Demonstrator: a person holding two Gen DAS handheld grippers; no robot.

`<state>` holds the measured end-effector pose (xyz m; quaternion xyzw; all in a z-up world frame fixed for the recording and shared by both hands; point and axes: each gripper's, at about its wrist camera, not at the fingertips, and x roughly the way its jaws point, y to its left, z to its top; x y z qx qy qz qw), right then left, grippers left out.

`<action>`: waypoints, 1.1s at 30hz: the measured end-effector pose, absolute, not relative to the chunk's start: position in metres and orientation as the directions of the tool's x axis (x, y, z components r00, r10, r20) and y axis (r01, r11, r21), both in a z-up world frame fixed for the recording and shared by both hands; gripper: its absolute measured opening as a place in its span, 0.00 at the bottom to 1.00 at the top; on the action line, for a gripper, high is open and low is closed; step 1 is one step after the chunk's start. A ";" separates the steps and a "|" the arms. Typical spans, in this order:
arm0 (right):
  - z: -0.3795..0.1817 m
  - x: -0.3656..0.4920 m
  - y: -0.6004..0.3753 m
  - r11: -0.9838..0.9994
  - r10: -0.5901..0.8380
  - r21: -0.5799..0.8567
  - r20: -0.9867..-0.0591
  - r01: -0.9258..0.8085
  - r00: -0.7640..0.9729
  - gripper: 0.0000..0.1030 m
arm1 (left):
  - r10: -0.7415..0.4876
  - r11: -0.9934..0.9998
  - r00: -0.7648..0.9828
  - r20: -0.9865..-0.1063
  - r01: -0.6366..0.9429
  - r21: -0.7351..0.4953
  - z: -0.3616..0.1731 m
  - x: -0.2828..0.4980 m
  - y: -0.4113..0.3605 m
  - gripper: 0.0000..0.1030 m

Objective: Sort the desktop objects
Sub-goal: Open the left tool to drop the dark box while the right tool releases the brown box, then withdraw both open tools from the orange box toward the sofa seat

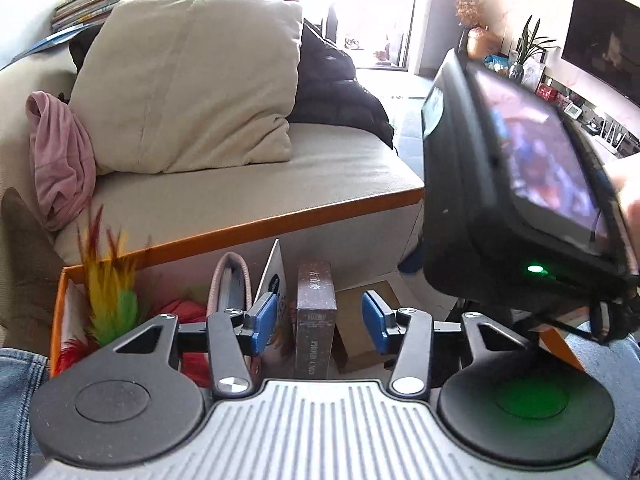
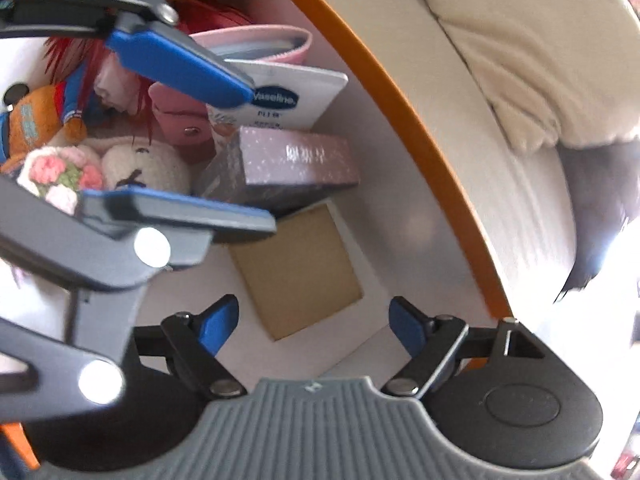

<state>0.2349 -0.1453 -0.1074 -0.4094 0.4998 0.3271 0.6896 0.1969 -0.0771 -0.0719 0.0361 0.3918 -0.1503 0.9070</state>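
Observation:
An orange-rimmed storage box (image 1: pixel 280 226) (image 2: pixel 400 80) holds the sorted objects. In it stand a dark speckled box (image 1: pixel 315 320) (image 2: pixel 296 164), a white Vaseline pack (image 2: pixel 288 100) (image 1: pixel 276 276), a pink pouch (image 1: pixel 232 284) (image 2: pixel 264 44), a flat brown cardboard box (image 1: pixel 360 332) (image 2: pixel 296 268), plush dolls (image 2: pixel 120 164) and coloured feathers (image 1: pixel 110 288). My left gripper (image 1: pixel 320 320) is open and empty over the dark box; it also shows in the right wrist view (image 2: pixel 256 160). My right gripper (image 2: pixel 312 324) is open and empty above the brown box.
The box sits against a beige sofa (image 1: pixel 256 176) with a cream cushion (image 1: pixel 192 80), a pink cloth (image 1: pixel 60 160) and a black jacket (image 1: pixel 336 88). The right gripper's body with its lit screen (image 1: pixel 540 160) fills the right of the left wrist view. Denim-clad legs (image 1: pixel 16 380) flank the box.

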 end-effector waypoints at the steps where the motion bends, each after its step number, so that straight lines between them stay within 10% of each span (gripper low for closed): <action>1: -0.109 0.234 -0.145 0.458 0.035 -0.231 -0.960 -0.859 0.277 0.68 | -0.249 0.951 0.648 -0.720 0.303 -0.056 -0.069 0.192 -0.077 0.55; 10: -0.124 0.226 -0.163 0.474 0.024 -0.228 -0.962 -0.850 0.271 0.36 | -0.268 0.951 0.665 -0.697 0.299 -0.081 -0.053 0.174 -0.050 0.56; 25: -0.125 0.233 -0.160 0.445 0.061 -0.242 -0.953 -0.862 0.298 0.37 | -0.239 0.971 0.676 -0.697 0.162 -0.176 -0.047 0.167 0.004 0.56; 33: -0.116 0.248 -0.176 0.635 0.051 -0.051 -0.993 -0.771 0.108 0.71 | -0.200 0.979 0.643 -0.740 0.153 -0.131 -0.055 0.166 -0.004 0.56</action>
